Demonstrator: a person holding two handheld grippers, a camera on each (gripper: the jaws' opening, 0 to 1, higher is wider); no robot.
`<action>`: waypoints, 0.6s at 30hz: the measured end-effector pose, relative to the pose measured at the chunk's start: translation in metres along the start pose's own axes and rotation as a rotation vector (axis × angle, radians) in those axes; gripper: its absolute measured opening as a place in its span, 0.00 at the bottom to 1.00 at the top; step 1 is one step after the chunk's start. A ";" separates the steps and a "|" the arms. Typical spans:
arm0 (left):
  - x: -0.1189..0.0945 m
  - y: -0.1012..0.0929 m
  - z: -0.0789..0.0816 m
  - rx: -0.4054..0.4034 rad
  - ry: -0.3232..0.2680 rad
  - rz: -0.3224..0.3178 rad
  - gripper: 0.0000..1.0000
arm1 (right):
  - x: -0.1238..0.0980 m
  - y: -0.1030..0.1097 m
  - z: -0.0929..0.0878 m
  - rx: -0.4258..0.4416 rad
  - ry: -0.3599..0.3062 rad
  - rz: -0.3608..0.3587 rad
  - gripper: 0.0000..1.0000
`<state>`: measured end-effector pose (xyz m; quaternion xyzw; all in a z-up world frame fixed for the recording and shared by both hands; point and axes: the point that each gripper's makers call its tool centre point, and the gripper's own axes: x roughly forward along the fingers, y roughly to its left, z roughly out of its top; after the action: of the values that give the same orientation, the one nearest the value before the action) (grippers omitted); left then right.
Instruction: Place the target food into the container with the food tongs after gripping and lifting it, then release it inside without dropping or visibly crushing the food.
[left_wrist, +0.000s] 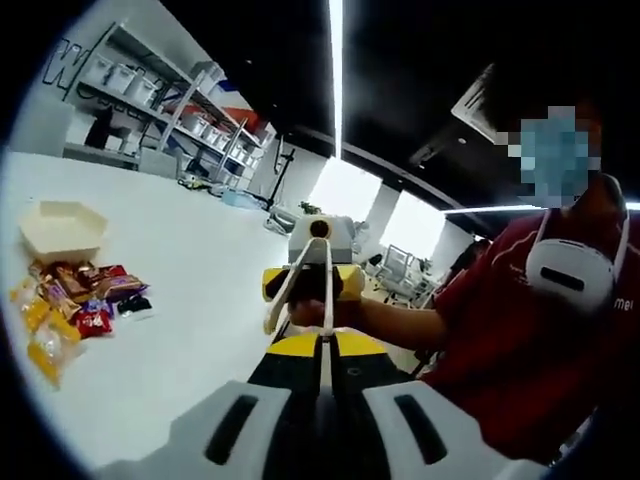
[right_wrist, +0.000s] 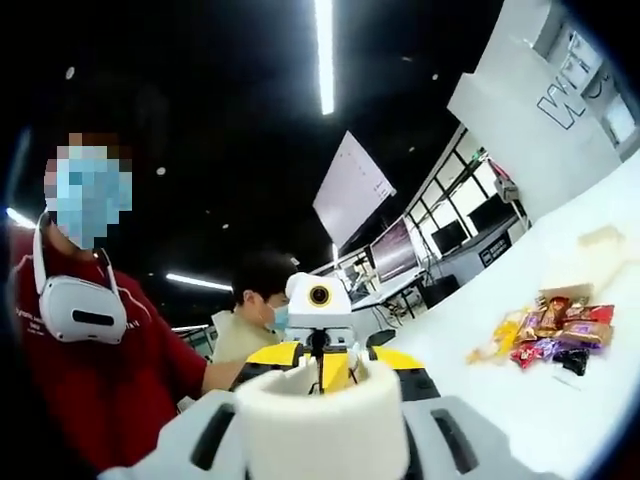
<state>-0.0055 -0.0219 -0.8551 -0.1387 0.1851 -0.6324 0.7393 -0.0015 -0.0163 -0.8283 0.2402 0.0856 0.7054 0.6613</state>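
Observation:
A heap of wrapped snacks (left_wrist: 85, 300) lies on the white table (left_wrist: 190, 250), with a cream hexagonal container (left_wrist: 62, 230) just behind it. In the right gripper view the snacks (right_wrist: 550, 335) sit far right below the container (right_wrist: 600, 250). My right gripper (right_wrist: 325, 375) is shut on cream food tongs (right_wrist: 320, 425), whose bent end bulges between the jaws. From the left gripper view, the right gripper (left_wrist: 310, 285) faces me, held up off the table, with the tongs (left_wrist: 295, 290) hanging open and nothing between their arms. My left gripper (left_wrist: 323, 345) is shut on nothing, away from the food.
A person in a red shirt (left_wrist: 520, 320) holds both grippers up beside the table edge. Another person (right_wrist: 260, 300) stands behind. Shelving with boxes (left_wrist: 170, 100) lines the far wall. Bare table surface spreads to the right of the snacks.

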 end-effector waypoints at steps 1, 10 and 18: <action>-0.001 0.000 -0.001 0.002 0.003 0.006 0.02 | -0.001 -0.001 0.001 0.003 -0.001 -0.001 0.20; 0.004 -0.007 0.003 -0.013 -0.024 -0.014 0.05 | 0.005 0.007 -0.008 0.009 0.029 0.017 0.21; 0.005 -0.011 0.005 0.015 -0.012 -0.024 0.02 | 0.007 0.007 -0.010 0.020 0.026 0.012 0.22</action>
<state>-0.0129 -0.0293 -0.8466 -0.1392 0.1743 -0.6415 0.7340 -0.0123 -0.0078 -0.8327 0.2383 0.0998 0.7114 0.6536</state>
